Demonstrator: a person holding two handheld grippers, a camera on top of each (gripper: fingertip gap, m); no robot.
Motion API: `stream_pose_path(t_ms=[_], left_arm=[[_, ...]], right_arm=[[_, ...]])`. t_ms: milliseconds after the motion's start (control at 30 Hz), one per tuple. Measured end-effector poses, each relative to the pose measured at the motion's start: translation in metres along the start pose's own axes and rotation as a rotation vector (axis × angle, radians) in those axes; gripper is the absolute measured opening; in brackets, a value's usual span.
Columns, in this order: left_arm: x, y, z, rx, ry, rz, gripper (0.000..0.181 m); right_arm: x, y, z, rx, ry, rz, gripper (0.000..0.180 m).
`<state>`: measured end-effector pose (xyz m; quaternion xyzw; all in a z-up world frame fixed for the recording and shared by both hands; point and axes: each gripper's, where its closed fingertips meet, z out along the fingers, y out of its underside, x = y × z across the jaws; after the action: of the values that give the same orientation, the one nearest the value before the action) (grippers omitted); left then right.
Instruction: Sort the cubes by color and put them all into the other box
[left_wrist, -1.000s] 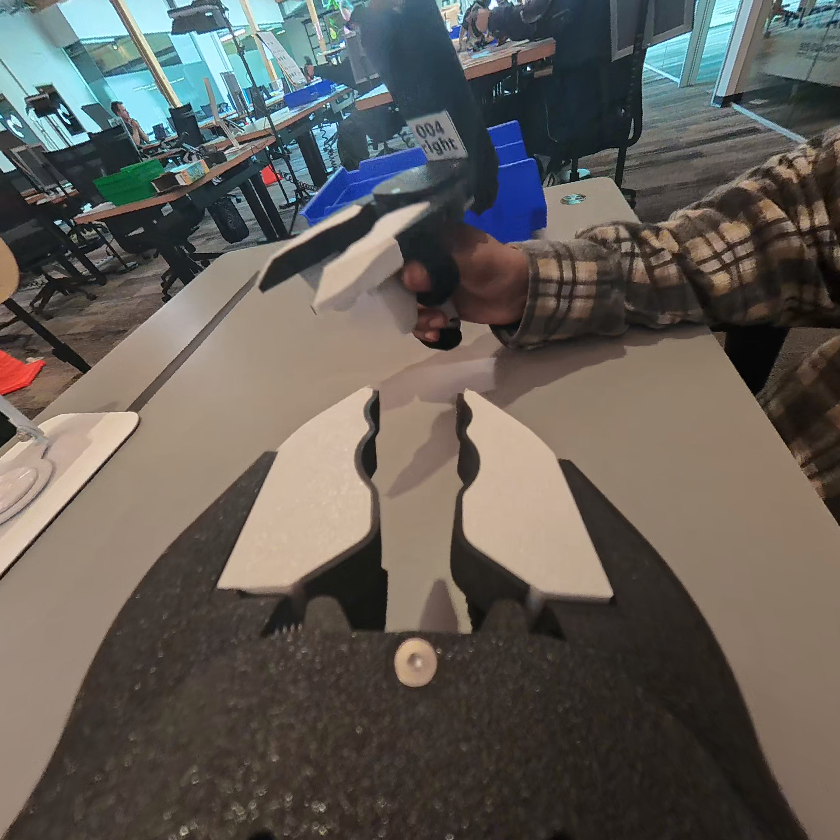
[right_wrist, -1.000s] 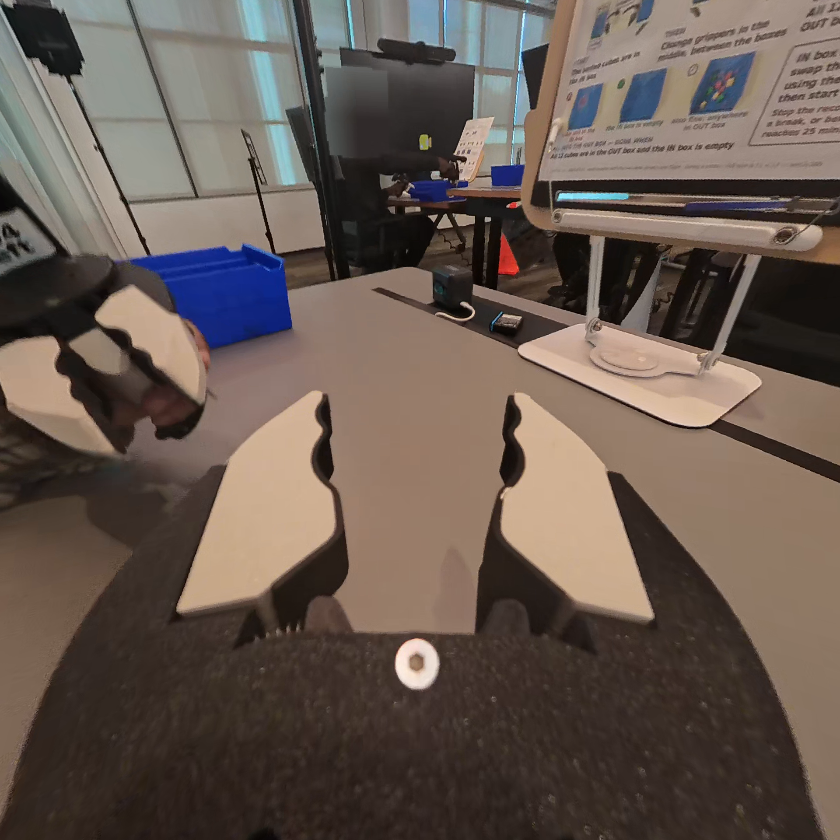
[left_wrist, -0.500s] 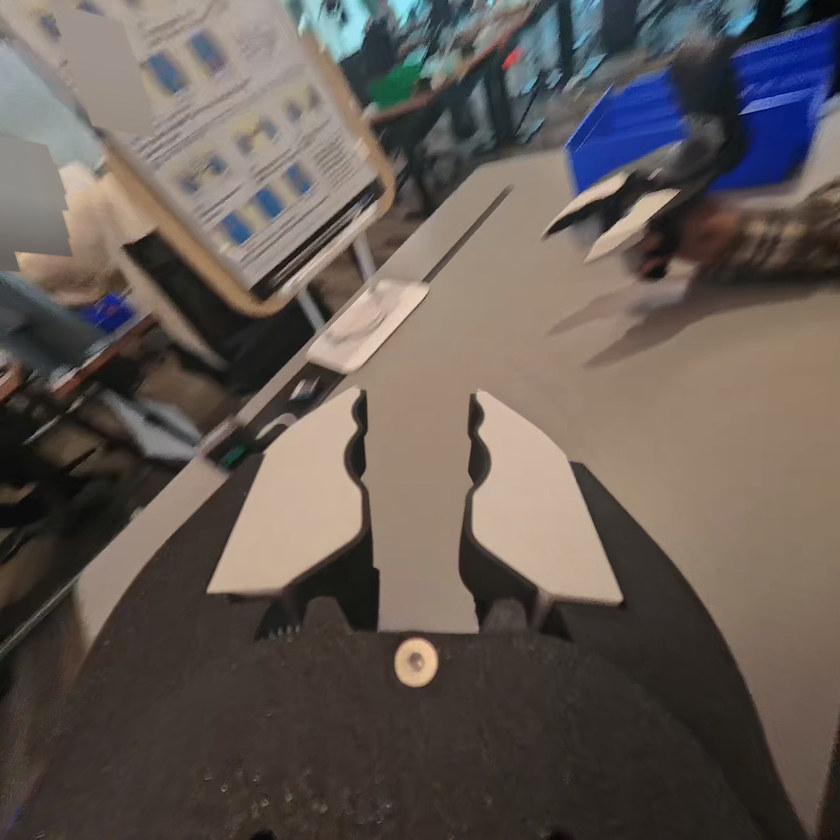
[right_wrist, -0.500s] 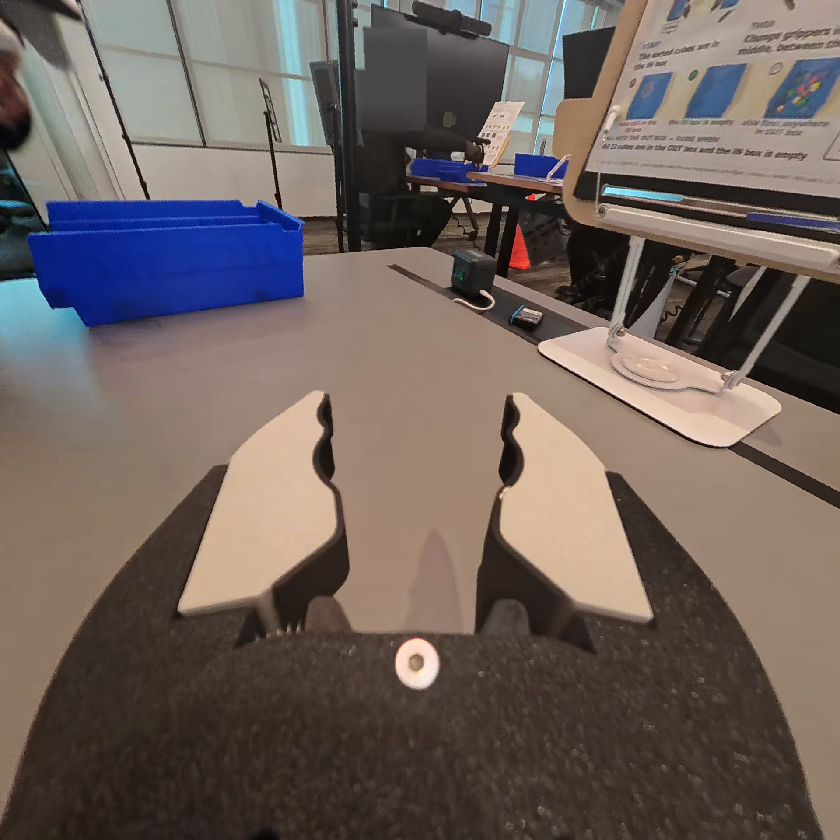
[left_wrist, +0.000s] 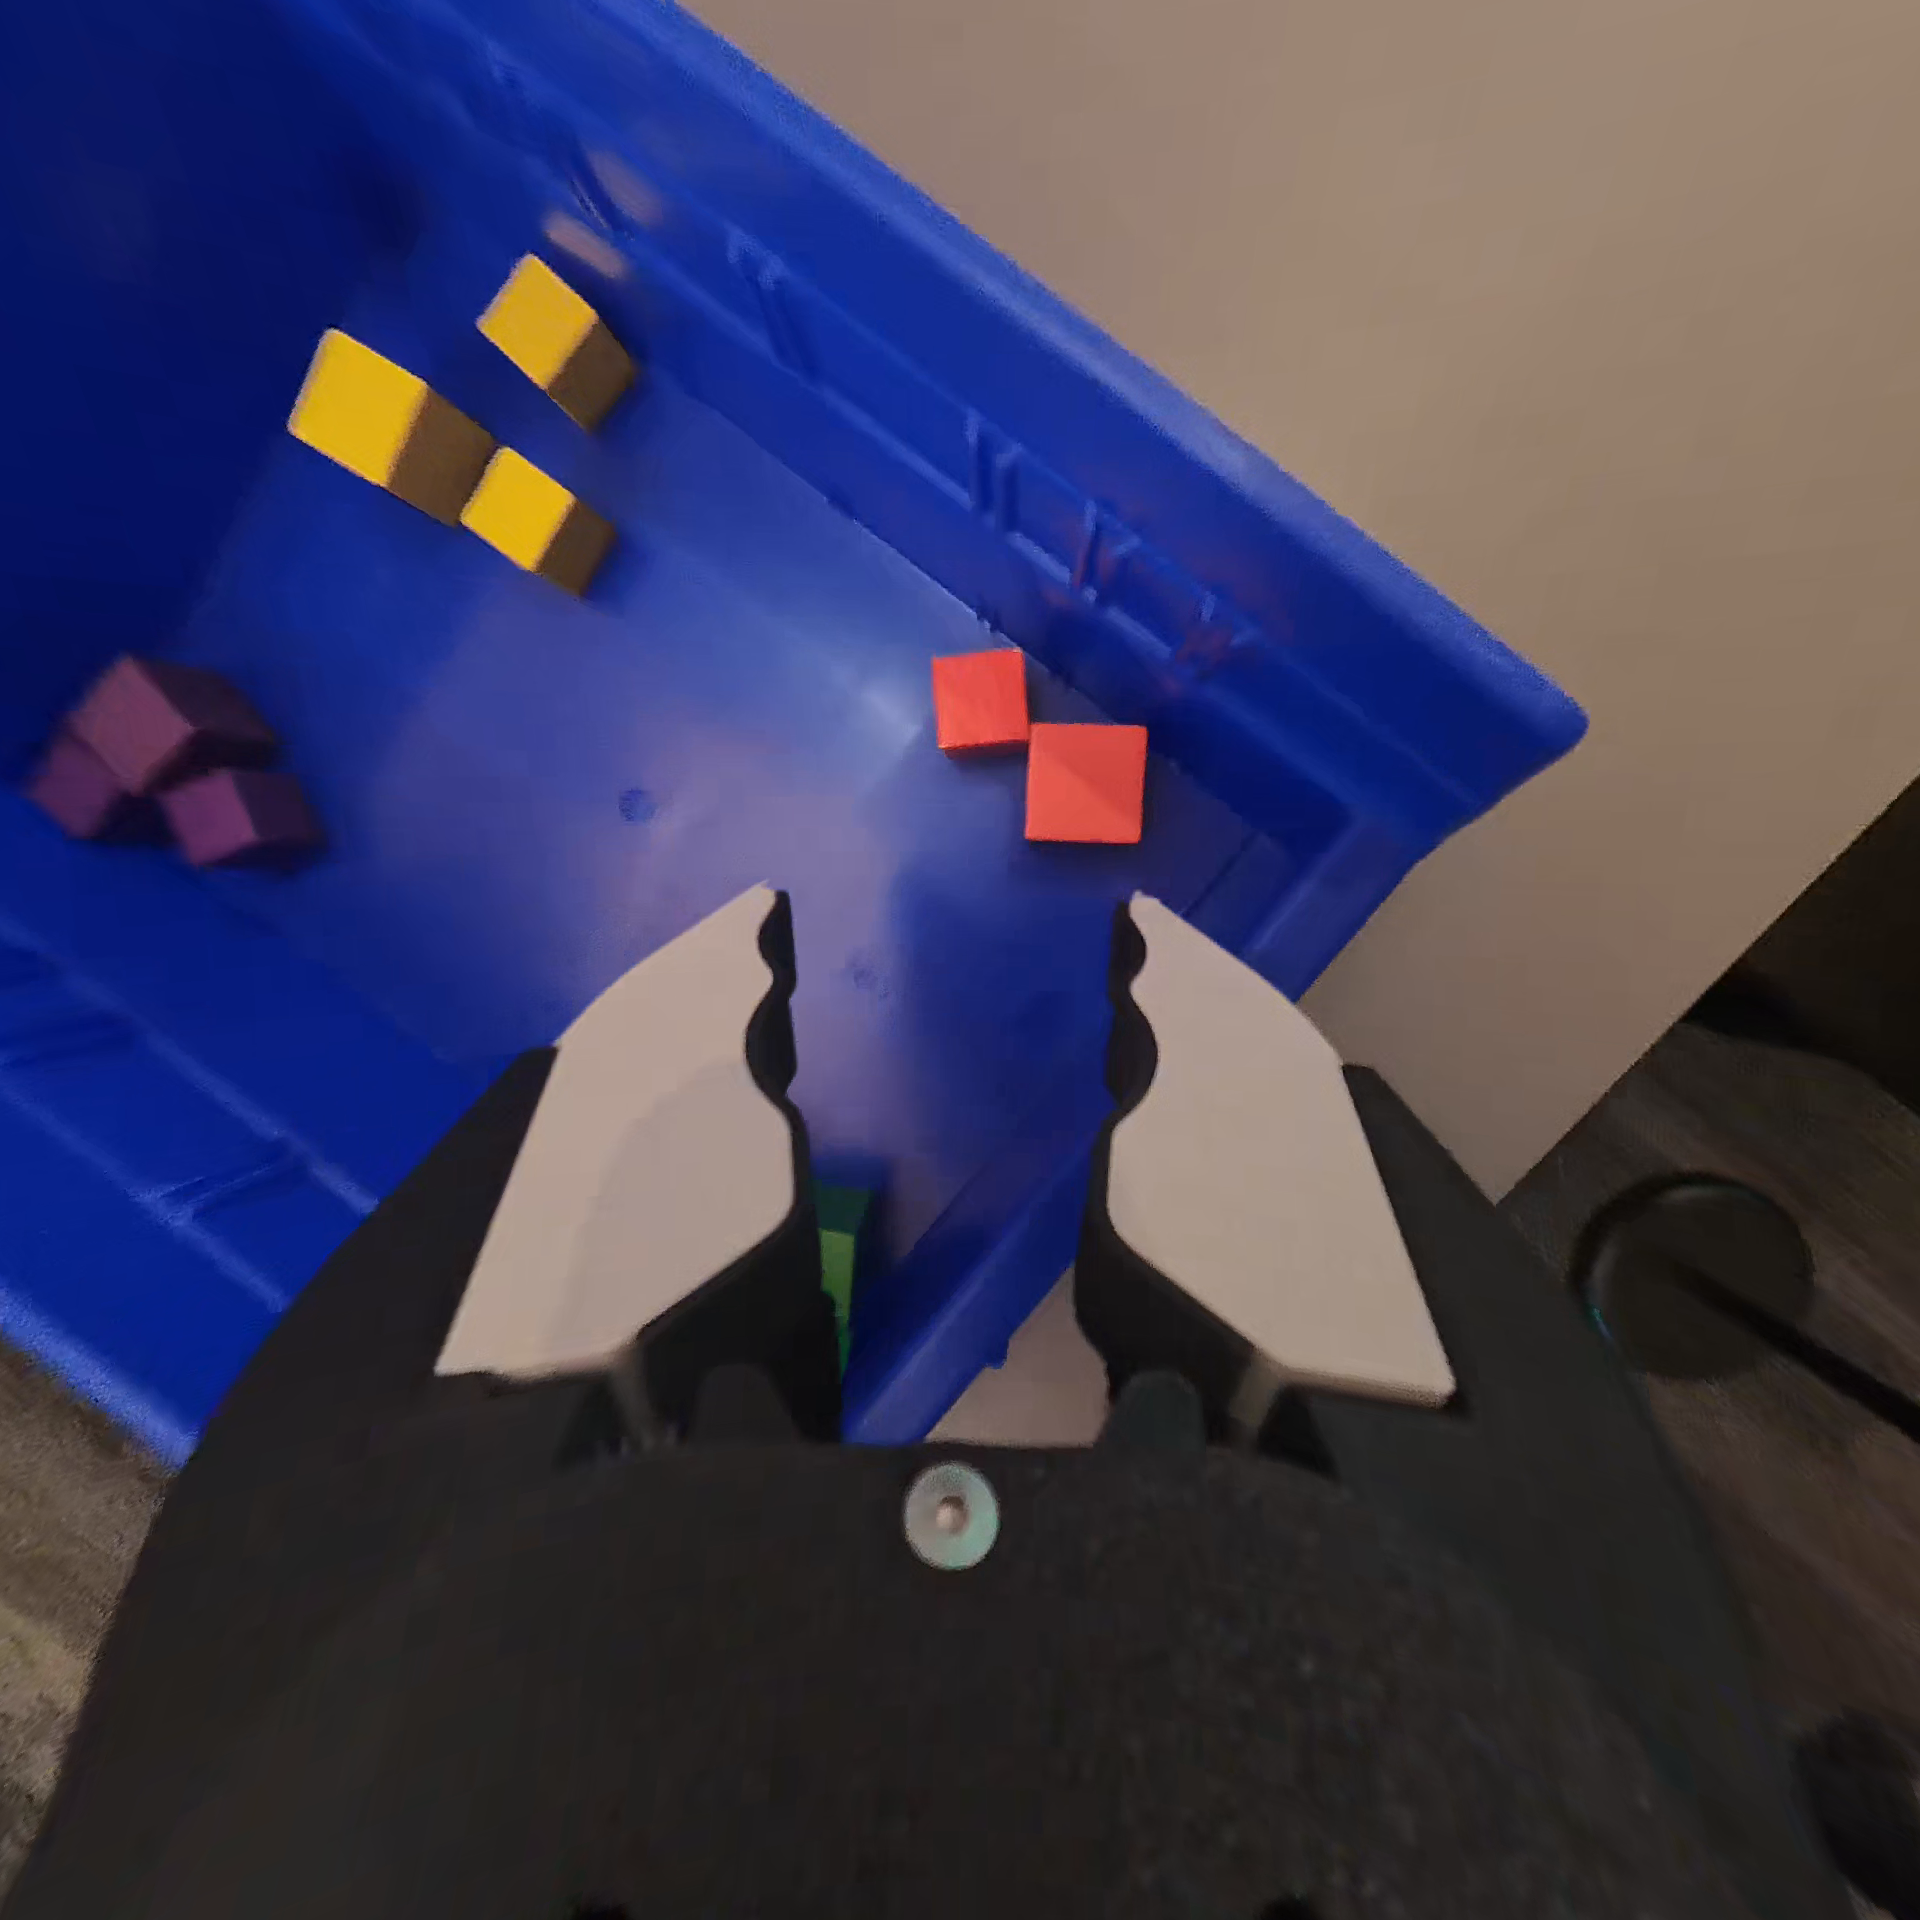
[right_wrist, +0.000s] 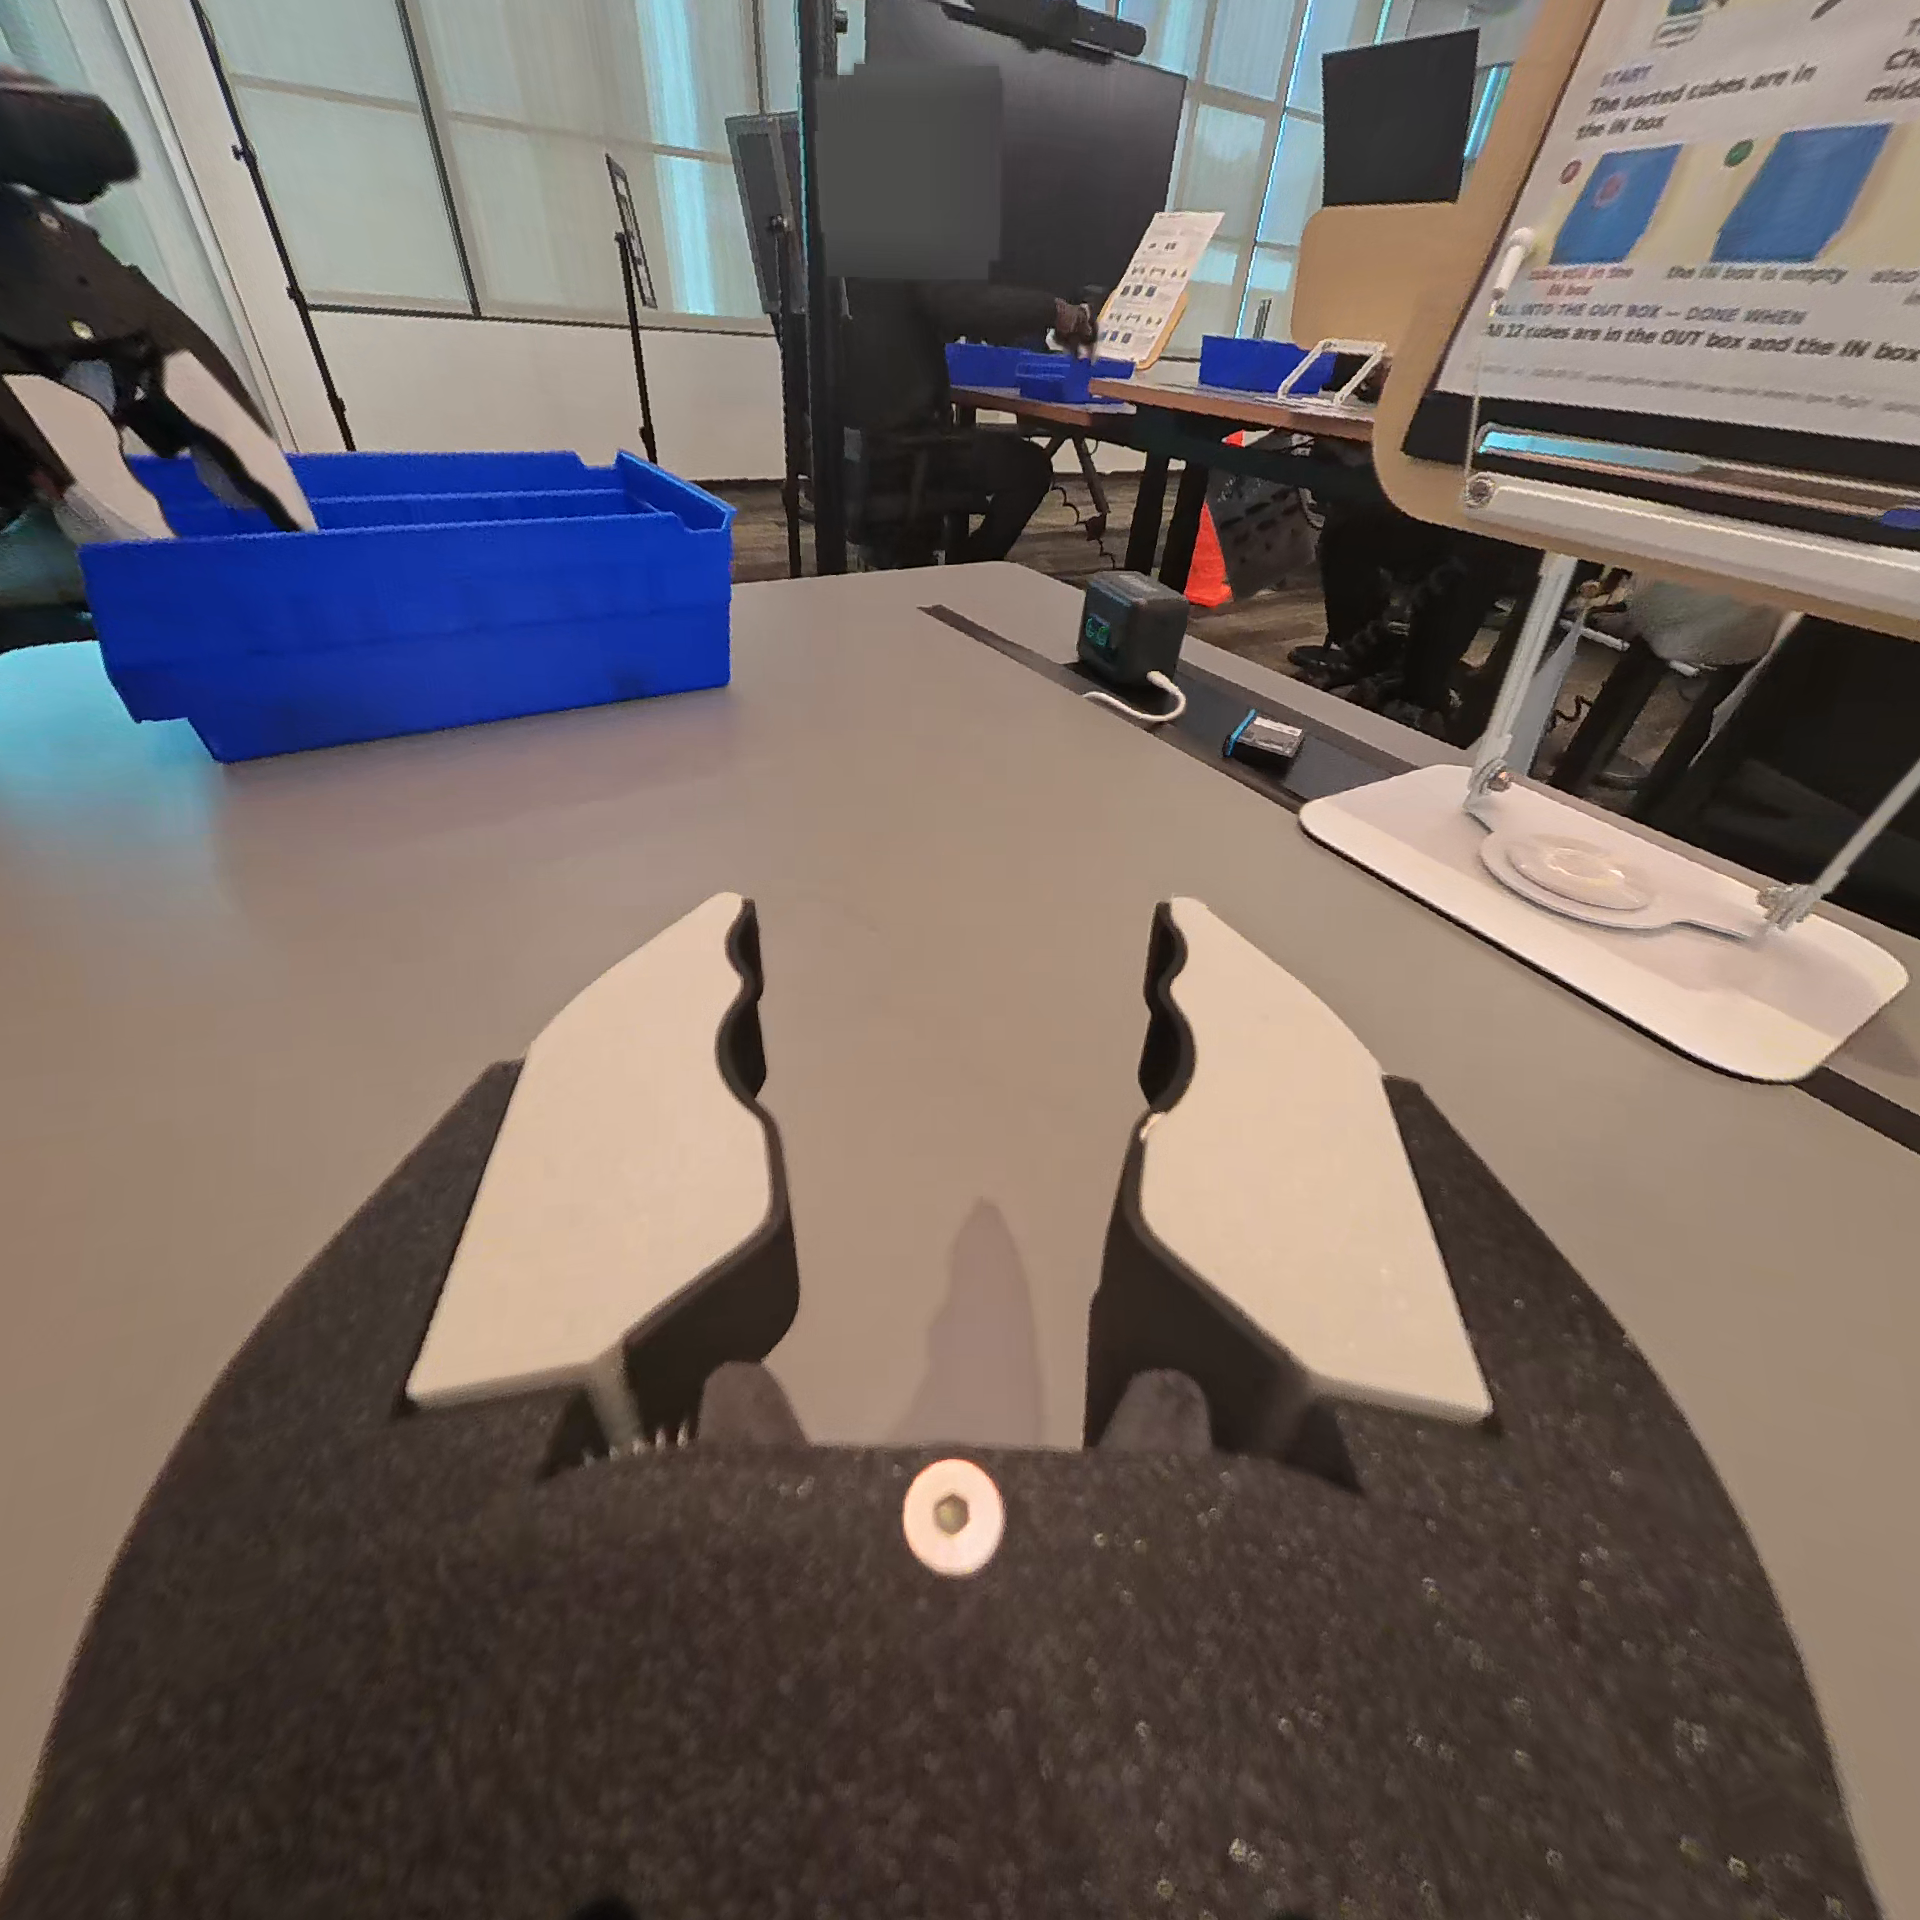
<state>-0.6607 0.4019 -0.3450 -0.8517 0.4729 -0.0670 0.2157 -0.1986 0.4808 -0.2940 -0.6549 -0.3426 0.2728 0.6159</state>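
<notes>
In the left wrist view my left gripper (left_wrist: 951, 914) is open and empty, looking down into a blue box (left_wrist: 1351, 665). In the box lie three yellow cubes (left_wrist: 364, 416), three purple cubes (left_wrist: 156, 727) and two red cubes (left_wrist: 1086, 779). Green cubes (left_wrist: 840, 1236) show partly behind my left finger. In the right wrist view my right gripper (right_wrist: 956, 914) is open and empty, low over the grey table (right_wrist: 831, 810). The blue box (right_wrist: 416, 623) stands at the far left there, with the left gripper (right_wrist: 166, 436) above it.
A stand with an instruction board (right_wrist: 1714, 260) on a white base (right_wrist: 1600, 925) is at the right. A small black device (right_wrist: 1132, 634) with a white cable sits in the table's dark channel. The table edge and dark floor (left_wrist: 1714, 1143) lie right of the box.
My left gripper has swung away from the table middle to above the blue box, looking down, and opened wider. My right gripper has stayed open and nearly still over the table.
</notes>
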Motion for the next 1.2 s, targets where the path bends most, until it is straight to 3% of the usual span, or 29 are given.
stream_pose_path(t_ms=[167, 400, 767, 933, 1200], left_arm=[[0.014, -0.009, 0.016, 0.001, 0.079, -0.009, 0.052], [0.024, 0.004, 0.042, -0.159, 0.136, -0.008, 0.053], [0.032, 0.009, 0.049, -0.312, 0.246, -0.102, 0.046], [0.039, 0.015, 0.049, -0.406, 0.337, -0.207, 0.031], [0.038, 0.018, 0.05, -0.465, 0.343, -0.22, 0.031]], right_arm=[[-0.004, 0.003, 0.005, -0.016, -0.01, 0.004, 0.07], [-0.004, 0.002, 0.003, -0.008, -0.016, 0.007, 0.07], [-0.012, 0.003, 0.002, -0.003, -0.059, 0.009, 0.071], [-0.014, 0.003, -0.001, 0.002, -0.082, 0.018, 0.071], [-0.016, -0.007, -0.007, 0.037, -0.086, 0.012, 0.07]])
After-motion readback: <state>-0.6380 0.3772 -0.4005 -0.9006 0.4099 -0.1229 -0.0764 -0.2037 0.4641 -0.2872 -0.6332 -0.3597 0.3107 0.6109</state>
